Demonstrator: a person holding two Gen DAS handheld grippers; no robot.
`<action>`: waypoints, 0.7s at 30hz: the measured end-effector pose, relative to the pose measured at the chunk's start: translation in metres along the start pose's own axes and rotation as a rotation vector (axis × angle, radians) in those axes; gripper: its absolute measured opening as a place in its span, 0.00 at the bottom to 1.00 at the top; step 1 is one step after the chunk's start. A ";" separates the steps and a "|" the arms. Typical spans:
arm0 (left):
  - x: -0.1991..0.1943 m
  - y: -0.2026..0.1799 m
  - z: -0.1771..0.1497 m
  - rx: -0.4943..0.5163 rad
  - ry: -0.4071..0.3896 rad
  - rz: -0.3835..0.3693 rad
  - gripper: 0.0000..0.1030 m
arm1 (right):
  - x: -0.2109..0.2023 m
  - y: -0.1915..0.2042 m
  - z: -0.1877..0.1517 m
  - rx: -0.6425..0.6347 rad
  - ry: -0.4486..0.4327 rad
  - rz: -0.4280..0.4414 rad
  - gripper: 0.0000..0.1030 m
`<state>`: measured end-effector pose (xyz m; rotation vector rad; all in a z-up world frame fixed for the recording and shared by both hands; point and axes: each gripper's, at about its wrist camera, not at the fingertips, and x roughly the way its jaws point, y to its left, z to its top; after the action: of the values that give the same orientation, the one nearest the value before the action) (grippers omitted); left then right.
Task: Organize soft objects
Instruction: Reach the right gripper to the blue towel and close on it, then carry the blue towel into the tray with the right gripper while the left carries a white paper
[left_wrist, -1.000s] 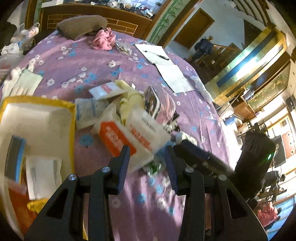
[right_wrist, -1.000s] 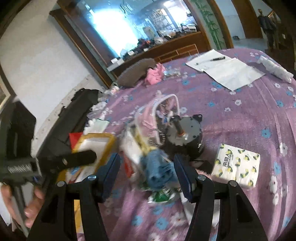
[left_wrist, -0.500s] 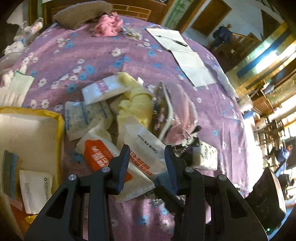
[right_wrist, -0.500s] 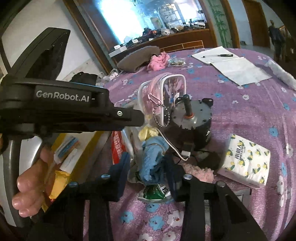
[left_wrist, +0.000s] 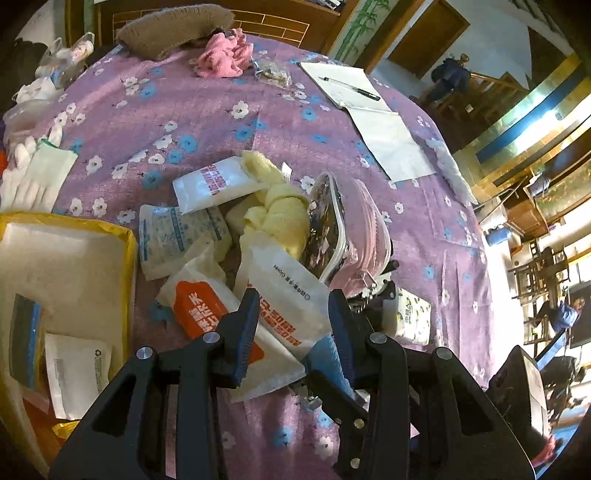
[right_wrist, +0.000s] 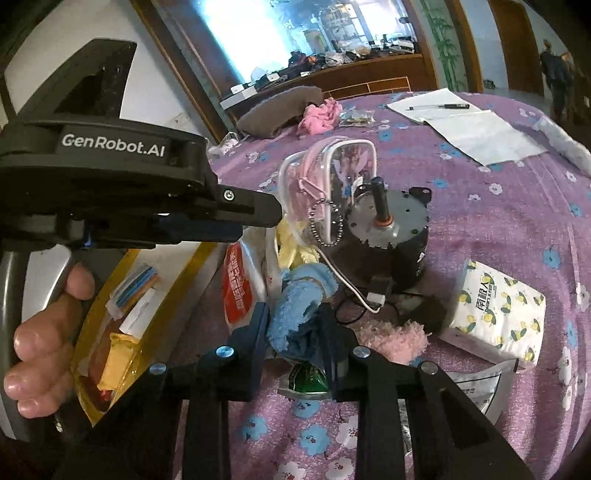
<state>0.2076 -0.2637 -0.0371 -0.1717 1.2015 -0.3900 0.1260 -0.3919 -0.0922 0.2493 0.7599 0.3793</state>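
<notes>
Closing on: the right gripper (right_wrist: 291, 332) is drawing its jaws in around a fluffy light-blue cloth roll (right_wrist: 299, 306); the pads look to be touching its sides, though a firm pinch is not certain.

Left wrist view, gripper: the left gripper (left_wrist: 291, 325) stands about half open with nothing pinched, hanging over a white plastic glove packet with orange print (left_wrist: 284, 295).

Left wrist view, pile: beyond the packet lie a crumpled pale-yellow cloth (left_wrist: 277, 214) and a pink zip pouch with a clear printed front (left_wrist: 347, 236), all on the purple flowered cloth of the desk (left_wrist: 221, 122).

Left wrist view, container: a yellow-rimmed white tray (left_wrist: 129, 251) sits at the left edge, just beside the pile.

Left wrist view, blue cloth: only a sliver shows beside the right finger.

Right wrist view, blue cloth: it stands between the fingers, its long axis running away from the camera and slightly upward, leaning on the packets.

Right wrist view, neighbours: a grey metal motor with a black shaft (right_wrist: 388, 221) and a lemon-print tissue pack (right_wrist: 495, 317) sit to the right; a fuzzy pink tuft (right_wrist: 391, 336) lies just beside the right finger.

Deciding relation: the tray lies left of the blue cloth, beneath the left gripper, so carrying it there probably means crossing under or around that arm.
</notes>
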 end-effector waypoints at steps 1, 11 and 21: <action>-0.002 -0.001 -0.001 0.007 0.000 -0.006 0.37 | -0.001 0.002 0.000 -0.006 -0.002 0.004 0.25; 0.006 -0.022 -0.002 0.096 0.018 0.075 0.37 | -0.001 0.006 -0.001 -0.017 -0.005 0.028 0.25; 0.002 0.022 -0.009 0.005 -0.047 0.015 0.30 | -0.001 -0.009 0.001 0.044 -0.011 0.030 0.26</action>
<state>0.2045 -0.2436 -0.0493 -0.1668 1.1548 -0.3741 0.1280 -0.4005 -0.0943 0.3042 0.7550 0.3899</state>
